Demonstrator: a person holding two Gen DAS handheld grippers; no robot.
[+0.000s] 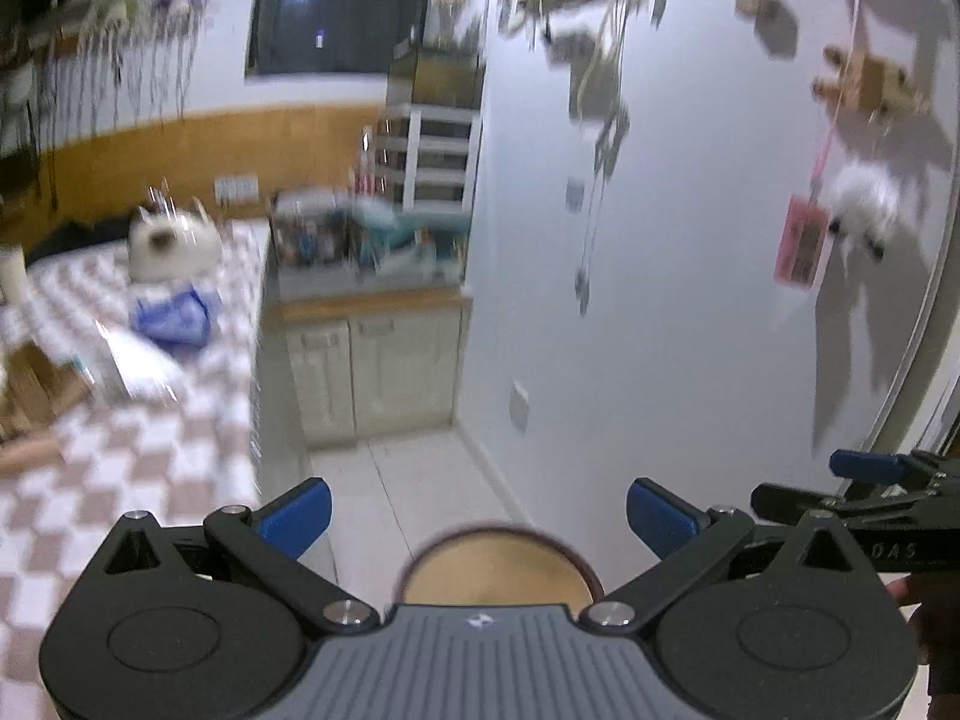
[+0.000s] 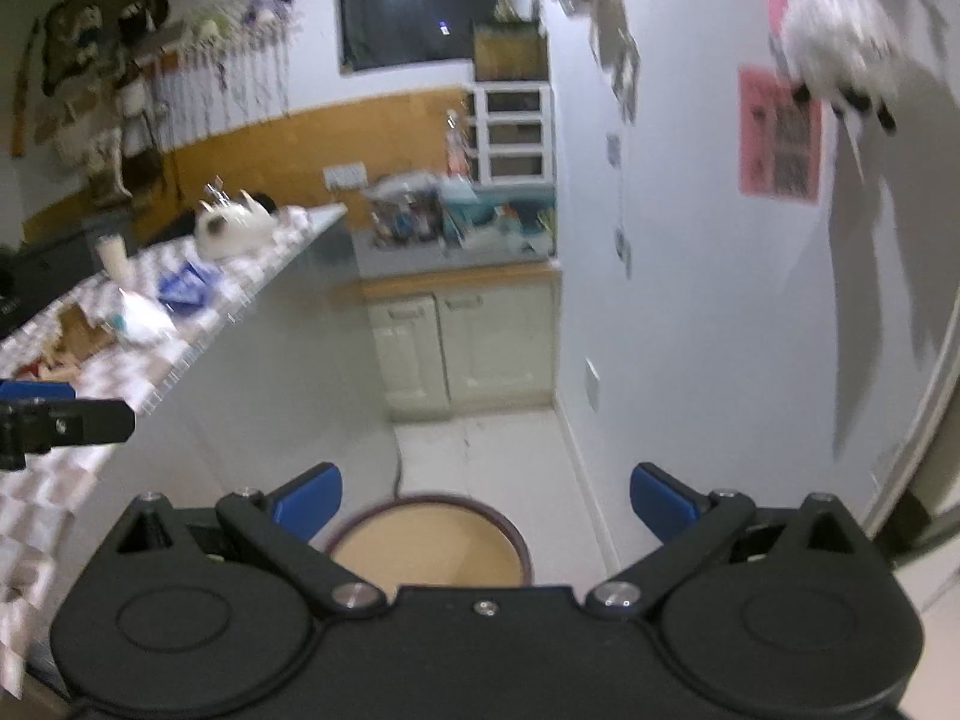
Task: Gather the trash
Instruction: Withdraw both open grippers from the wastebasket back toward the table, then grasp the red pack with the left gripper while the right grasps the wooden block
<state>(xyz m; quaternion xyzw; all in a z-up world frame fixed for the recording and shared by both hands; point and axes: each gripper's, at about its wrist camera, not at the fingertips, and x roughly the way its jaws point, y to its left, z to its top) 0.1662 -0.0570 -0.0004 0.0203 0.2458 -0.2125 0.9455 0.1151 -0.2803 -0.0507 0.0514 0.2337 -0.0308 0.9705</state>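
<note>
Both grippers, left gripper (image 1: 478,516) and right gripper (image 2: 486,501), are held wide apart and empty above the round bin (image 2: 429,543); blurred trash (image 1: 171,312) is seen on the checkered table (image 1: 120,480).

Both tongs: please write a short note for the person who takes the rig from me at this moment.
Left tongs: open, holding nothing, held in the air above the floor.
Right tongs: open, also holding nothing.
Both point over a round tan stool with a dark rim, toward the cream cabinet.
Likely trash lies on the checkered table to the left: a crumpled blue plastic bag, a white crumpled wrapper, brown cardboard pieces.
Done: nothing visibly collected.
Left: everything. No bin is visible; the views are blurred.
</note>
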